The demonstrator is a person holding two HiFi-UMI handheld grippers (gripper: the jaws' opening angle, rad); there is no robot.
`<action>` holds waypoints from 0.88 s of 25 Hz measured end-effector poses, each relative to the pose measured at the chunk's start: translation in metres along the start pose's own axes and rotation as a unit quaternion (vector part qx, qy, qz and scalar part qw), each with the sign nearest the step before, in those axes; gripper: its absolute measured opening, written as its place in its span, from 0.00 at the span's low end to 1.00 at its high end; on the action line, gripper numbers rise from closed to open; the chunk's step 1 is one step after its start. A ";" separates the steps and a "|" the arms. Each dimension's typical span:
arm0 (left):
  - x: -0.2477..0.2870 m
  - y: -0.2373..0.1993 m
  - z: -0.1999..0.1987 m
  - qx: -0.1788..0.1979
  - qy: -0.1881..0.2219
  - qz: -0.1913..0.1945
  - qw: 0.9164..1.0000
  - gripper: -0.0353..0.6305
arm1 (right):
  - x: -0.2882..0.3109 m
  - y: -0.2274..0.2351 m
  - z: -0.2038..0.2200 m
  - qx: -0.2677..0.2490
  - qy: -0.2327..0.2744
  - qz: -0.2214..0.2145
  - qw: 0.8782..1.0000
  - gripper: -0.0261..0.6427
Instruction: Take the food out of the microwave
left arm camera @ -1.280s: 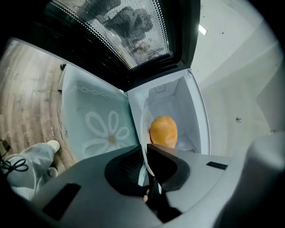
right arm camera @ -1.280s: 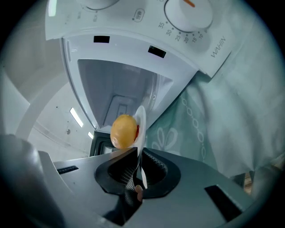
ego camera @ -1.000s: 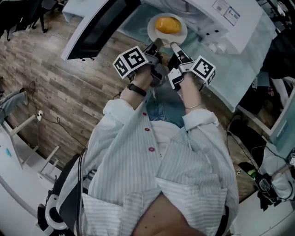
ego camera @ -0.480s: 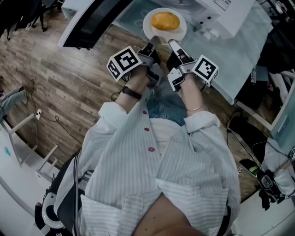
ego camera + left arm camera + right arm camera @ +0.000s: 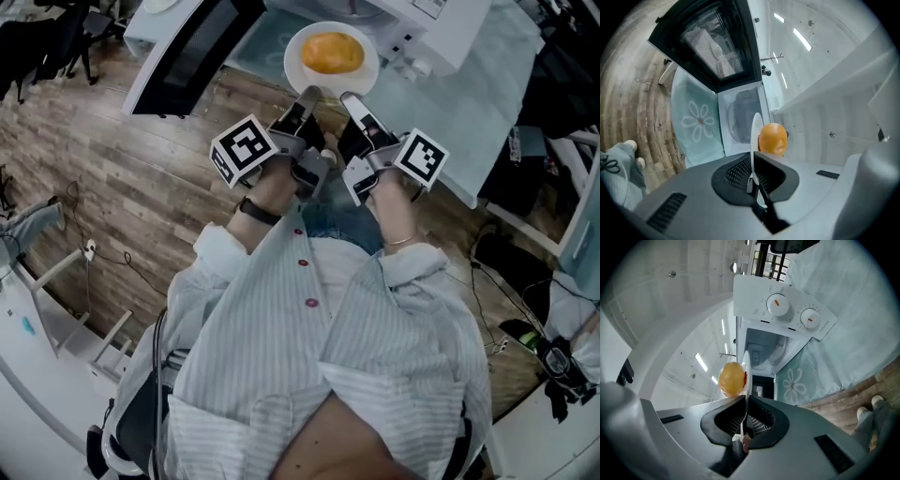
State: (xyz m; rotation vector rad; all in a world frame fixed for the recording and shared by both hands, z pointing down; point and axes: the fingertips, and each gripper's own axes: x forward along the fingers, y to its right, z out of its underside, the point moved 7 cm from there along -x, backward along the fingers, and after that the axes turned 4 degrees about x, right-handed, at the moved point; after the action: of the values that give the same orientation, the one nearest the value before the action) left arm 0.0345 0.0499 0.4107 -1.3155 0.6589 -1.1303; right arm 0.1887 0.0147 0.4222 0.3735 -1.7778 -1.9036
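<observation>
Most of the job looks done, judging by how things lie. The white microwave [image 5: 433, 26], boxy and smooth with two round dials, stands with its dark-windowed door [image 5: 184, 49] swung wide and the plate outside its chamber. It sits on a tabletop [image 5: 499, 105] covered in a pale green cloth printed with flowers.

The round white plate [image 5: 298, 67], thin and glossy, hangs in the air just in front of the opening, above the tabletop's edge. Two grippers pinch its near rim side by side, the left hand-held gripper [image 5: 307, 97] and the right hand-held gripper [image 5: 349, 99]. Their jaws are narrow and have just been closing further, with ribbed black pads pressing the rim between them.

Near the middle of the plate rests the food [image 5: 332, 52], a smooth, rounded orange-yellow lump.

What remains, I judge, is to carry the plate clear and set it down somewhere. The door also stands open.
</observation>
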 end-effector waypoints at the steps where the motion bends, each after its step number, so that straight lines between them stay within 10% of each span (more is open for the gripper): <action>1: 0.000 0.003 -0.002 0.000 -0.005 0.003 1.000 0.09 | -0.001 -0.003 0.000 -0.001 0.004 -0.003 1.000 0.10; 22: 0.017 0.020 -0.011 0.007 -0.041 0.046 0.998 0.08 | -0.003 -0.018 -0.011 -0.016 0.051 -0.025 0.998 0.10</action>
State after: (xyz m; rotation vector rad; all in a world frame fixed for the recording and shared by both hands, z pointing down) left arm 0.0357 0.0277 0.3928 -1.3003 0.6445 -1.0005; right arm 0.1941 0.0069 0.4033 0.4986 -1.6846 -1.9111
